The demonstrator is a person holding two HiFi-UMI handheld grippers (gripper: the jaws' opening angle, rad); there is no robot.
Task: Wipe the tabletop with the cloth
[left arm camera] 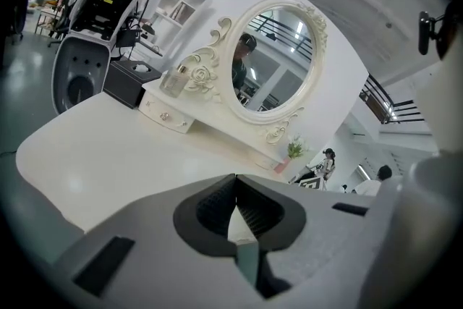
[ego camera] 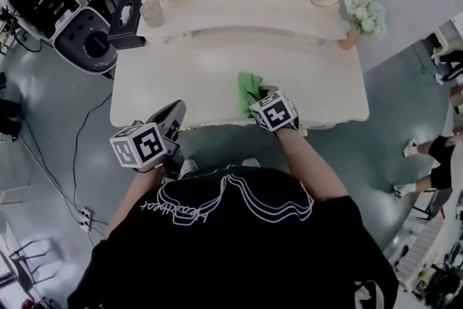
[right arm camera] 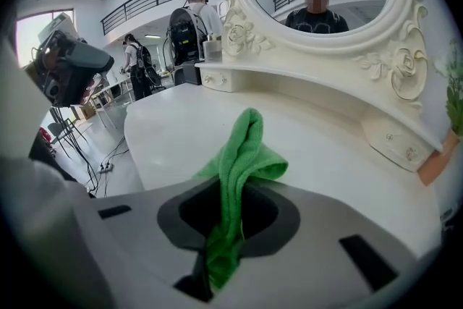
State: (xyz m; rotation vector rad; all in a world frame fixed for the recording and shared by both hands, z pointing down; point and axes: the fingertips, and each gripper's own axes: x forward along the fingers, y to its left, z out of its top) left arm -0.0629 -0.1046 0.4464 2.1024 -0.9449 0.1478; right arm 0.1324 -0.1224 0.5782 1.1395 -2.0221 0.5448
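A green cloth point(ego camera: 249, 89) lies bunched on the cream dressing-table top point(ego camera: 188, 76), near its front edge right of centre. My right gripper point(ego camera: 262, 95) is shut on the green cloth; in the right gripper view the cloth point(right arm camera: 239, 170) rises folded out of the closed jaws. My left gripper point(ego camera: 176, 112) hangs at the table's front left edge, off the top, shut with nothing between its fingers point(left arm camera: 217, 208). The tabletop point(left arm camera: 108, 155) stretches away ahead of it.
An oval mirror point(left arm camera: 271, 61) with a carved frame and small drawers stands at the table's back. A pink vase of flowers point(ego camera: 364, 18) sits back right, a glass bottle point(ego camera: 151, 11) back left. A large machine point(ego camera: 61, 7) stands left; people stand around.
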